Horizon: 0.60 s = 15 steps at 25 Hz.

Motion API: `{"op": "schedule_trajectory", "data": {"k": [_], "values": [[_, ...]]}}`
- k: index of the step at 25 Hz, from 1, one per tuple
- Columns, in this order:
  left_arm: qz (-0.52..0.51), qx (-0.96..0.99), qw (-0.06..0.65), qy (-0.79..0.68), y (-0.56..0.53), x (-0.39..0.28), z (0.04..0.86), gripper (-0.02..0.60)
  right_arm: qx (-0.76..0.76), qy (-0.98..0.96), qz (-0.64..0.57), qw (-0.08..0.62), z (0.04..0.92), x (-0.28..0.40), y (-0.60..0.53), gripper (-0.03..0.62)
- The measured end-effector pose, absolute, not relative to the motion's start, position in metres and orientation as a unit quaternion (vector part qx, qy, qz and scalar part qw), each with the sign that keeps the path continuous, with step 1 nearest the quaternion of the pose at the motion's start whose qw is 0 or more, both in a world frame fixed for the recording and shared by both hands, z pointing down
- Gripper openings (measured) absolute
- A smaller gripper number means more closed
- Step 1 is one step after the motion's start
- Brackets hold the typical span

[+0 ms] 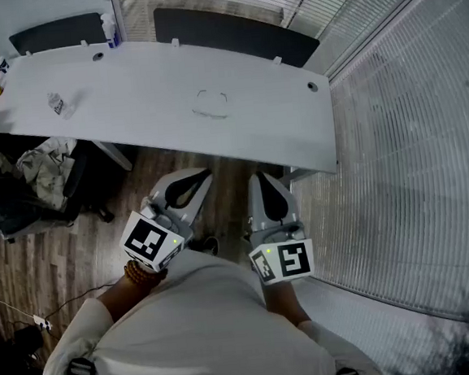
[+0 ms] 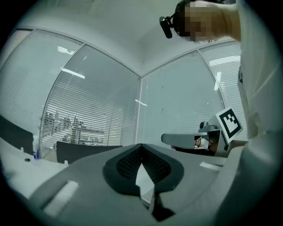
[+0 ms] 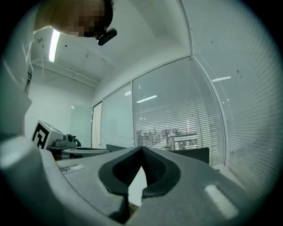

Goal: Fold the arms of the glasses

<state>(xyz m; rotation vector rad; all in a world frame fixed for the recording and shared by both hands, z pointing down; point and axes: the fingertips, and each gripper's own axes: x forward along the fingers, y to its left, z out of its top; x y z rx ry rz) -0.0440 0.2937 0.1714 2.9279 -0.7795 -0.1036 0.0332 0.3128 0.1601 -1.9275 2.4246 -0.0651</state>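
The glasses (image 1: 211,105) lie with their arms spread on the white table (image 1: 130,110), near its middle. They are thin-framed and faint, and they appear in neither gripper view. Both grippers hang level in front of the person's body, on the near side of the table's front edge and well short of the glasses. My left gripper (image 1: 193,184) (image 2: 141,146) is shut with nothing in it. Beside it, my right gripper (image 1: 265,186) (image 3: 142,150) is shut and empty too. Each gripper view looks over the table toward the blinds.
A small clear bottle (image 1: 57,102) lies on the table's left part. Dark chair backs (image 1: 229,32) stand behind the table. An office chair with clothes (image 1: 45,170) is at the left. A glass wall with blinds (image 1: 409,126) runs along the right.
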Motion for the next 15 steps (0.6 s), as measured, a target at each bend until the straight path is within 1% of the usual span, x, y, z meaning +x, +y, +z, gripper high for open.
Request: {"op": "schedule_trajectory", "data": {"k": [5, 9, 15], "values": [[-0.031, 0.965, 0.06, -0.254, 0.2952, -0.0392, 0.1719, 0.003, -0.621, 0.784, -0.025, 0.02, 0.1593, 0.0373, 0.314, 0.0], [-0.033, 0.965, 0.062, -0.252, 0.2963, -0.0394, 0.1748, 0.003, -0.613, 0.788, -0.032, 0.047, 0.1539, 0.0363, 0.3158, 0.002], [-0.042, 0.964, 0.073, -0.254, 0.2952, -0.0385, 0.1686, 0.003, -0.616, 0.786, -0.029, 0.04, 0.1532, 0.0408, 0.3161, 0.002]]}}
